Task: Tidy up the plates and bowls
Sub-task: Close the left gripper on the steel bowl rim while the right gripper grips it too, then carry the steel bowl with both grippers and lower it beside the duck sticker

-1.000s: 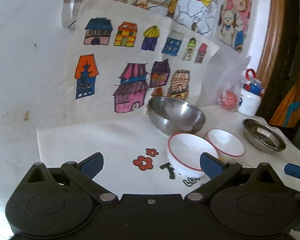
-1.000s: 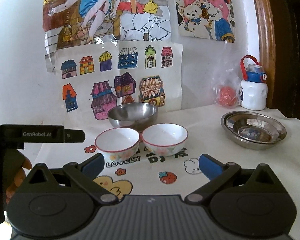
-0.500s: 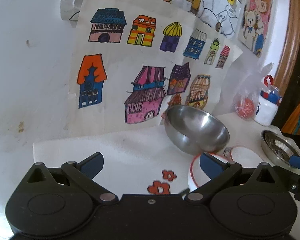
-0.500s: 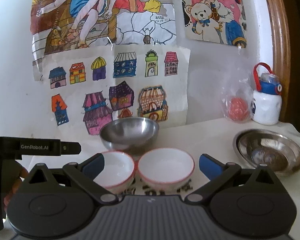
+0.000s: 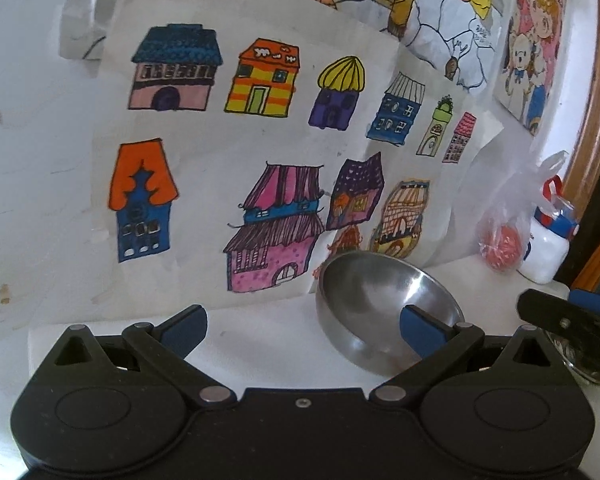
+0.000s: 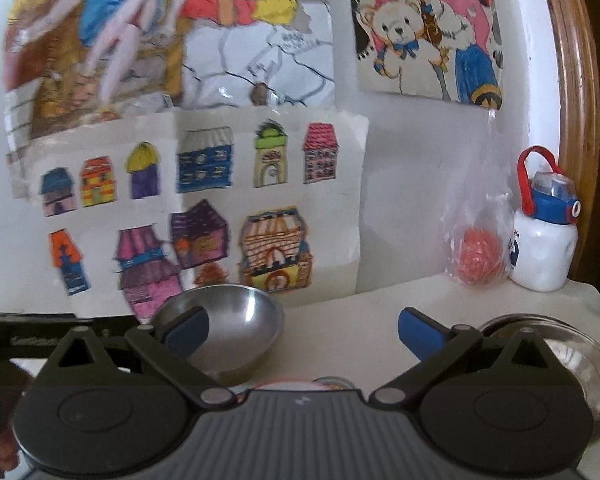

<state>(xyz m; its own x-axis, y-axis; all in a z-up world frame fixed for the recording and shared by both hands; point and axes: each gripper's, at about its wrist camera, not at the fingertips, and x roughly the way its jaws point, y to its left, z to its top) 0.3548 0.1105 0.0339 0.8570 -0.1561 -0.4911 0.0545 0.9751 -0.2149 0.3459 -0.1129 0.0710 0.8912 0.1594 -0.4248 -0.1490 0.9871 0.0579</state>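
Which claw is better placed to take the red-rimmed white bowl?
Probably the right claw: the white bowl shows its rim centred just beneath its open fingers. The left claw faces the steel bowl instead.

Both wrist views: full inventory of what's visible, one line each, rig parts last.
steel bowl: 1, silver, on table near wall
steel plates: stack, count unclear, silver, table right
white bowl: 1 rim visible, red-edged, mostly hidden under right gripper
bottle: 1, white, blue cap, back right
plastic bag: 1, clear, red contents, beside bottle
drawings: several, coloured, on wall
left gripper: open, empty
right gripper: open, empty
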